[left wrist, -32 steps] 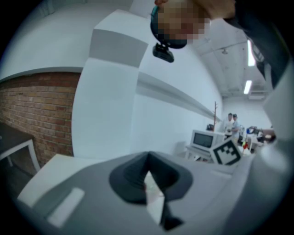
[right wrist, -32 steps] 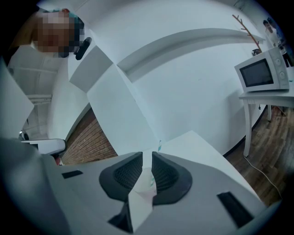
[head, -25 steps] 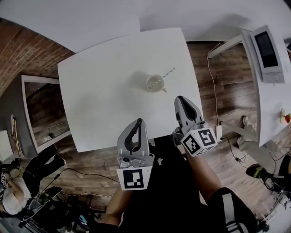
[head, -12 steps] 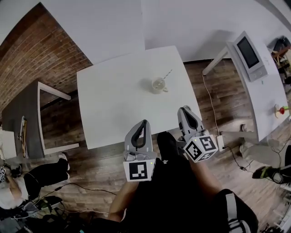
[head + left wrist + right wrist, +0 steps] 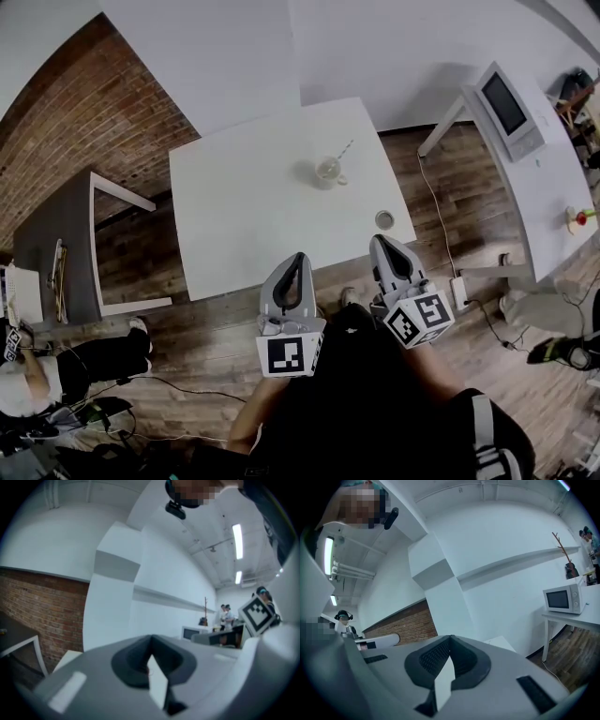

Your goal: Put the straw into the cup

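Observation:
A clear cup [image 5: 327,172] stands on the white table [image 5: 234,206], right of its middle. A pale straw [image 5: 344,150] sits in the cup and leans out toward the far right. Both grippers hang off the table's near edge, close to the person's body and well short of the cup. The left gripper [image 5: 296,257] is shut with nothing in it, and the left gripper view shows its jaws [image 5: 151,638] meeting against a far wall. The right gripper [image 5: 379,240] is likewise shut and empty, its tips [image 5: 450,637] pointing up at the wall.
A small round lid [image 5: 384,220] lies near the table's front right corner. A microwave [image 5: 507,106] sits on a white side table at the right. A grey desk [image 5: 52,234] stands at the left by a brick wall. Cables run across the wooden floor [image 5: 441,234].
Both grippers have drawn back from over the table to past its near edge. The table and cup look farther away. The round lid has come into sight.

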{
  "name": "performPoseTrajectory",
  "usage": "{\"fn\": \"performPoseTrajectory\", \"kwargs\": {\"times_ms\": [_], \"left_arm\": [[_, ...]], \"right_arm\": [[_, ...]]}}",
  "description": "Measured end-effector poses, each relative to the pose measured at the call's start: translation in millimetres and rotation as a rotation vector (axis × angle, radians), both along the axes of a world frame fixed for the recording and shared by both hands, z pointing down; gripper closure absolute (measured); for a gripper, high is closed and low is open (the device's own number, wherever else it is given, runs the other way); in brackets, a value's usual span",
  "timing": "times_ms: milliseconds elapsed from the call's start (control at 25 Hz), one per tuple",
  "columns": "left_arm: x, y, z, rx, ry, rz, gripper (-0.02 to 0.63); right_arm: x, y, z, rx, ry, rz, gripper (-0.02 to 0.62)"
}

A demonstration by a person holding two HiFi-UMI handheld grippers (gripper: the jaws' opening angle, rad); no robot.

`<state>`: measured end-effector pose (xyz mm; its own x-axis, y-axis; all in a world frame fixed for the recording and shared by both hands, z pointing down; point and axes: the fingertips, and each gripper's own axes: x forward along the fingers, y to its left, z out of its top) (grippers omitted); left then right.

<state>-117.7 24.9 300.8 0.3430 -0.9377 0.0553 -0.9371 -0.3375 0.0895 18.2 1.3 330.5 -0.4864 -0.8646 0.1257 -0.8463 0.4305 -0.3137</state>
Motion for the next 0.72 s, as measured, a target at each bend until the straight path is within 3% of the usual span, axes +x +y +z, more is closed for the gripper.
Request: {"fn": "performPoseTrajectory", "kwargs": {"times_ms": [720], "left_arm": [[51.1,-9.7,-5.9,0.015,-0.027,0.019,0.601]], "right_arm": [[31.7,7.7,-13.6,0.018,0.023,-0.032,0.589]]}}
